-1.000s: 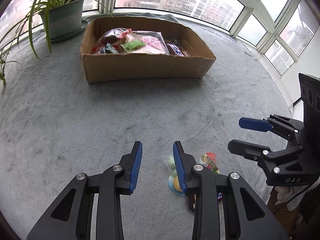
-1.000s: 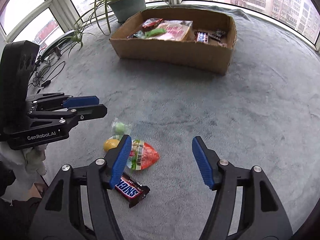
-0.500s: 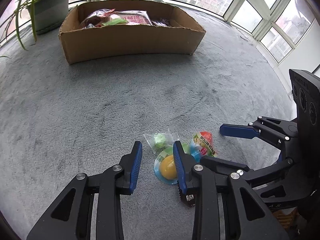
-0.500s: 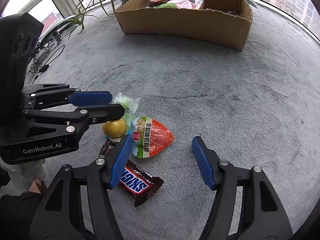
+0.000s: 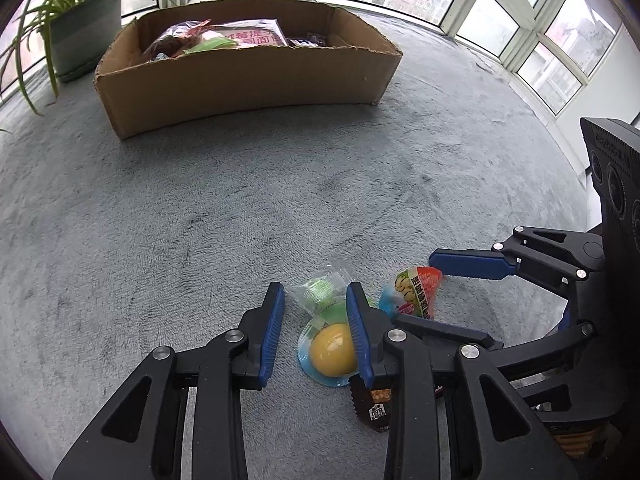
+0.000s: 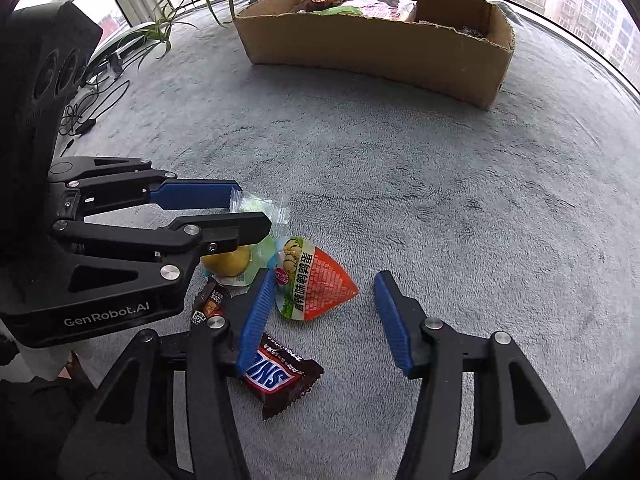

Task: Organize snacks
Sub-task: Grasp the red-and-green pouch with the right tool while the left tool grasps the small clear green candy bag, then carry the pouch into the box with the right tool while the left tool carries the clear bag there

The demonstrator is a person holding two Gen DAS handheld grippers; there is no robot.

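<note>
A: Where do the tongs stand?

B: The left gripper [image 5: 314,320] hangs low over the grey carpet [image 5: 200,220], jaws narrowly parted and gripping nothing; the yellow jelly cup [image 5: 331,350] lies between its tips, against the right-hand pad.

A: And the other one?

B: The right gripper [image 6: 320,312] has just been closing, yet its pads press nothing. The red egg packet [image 6: 316,284] lies between them, the Snickers bar [image 6: 280,376] beneath its left finger. The cardboard box [image 6: 372,48] sits well ahead.
</note>
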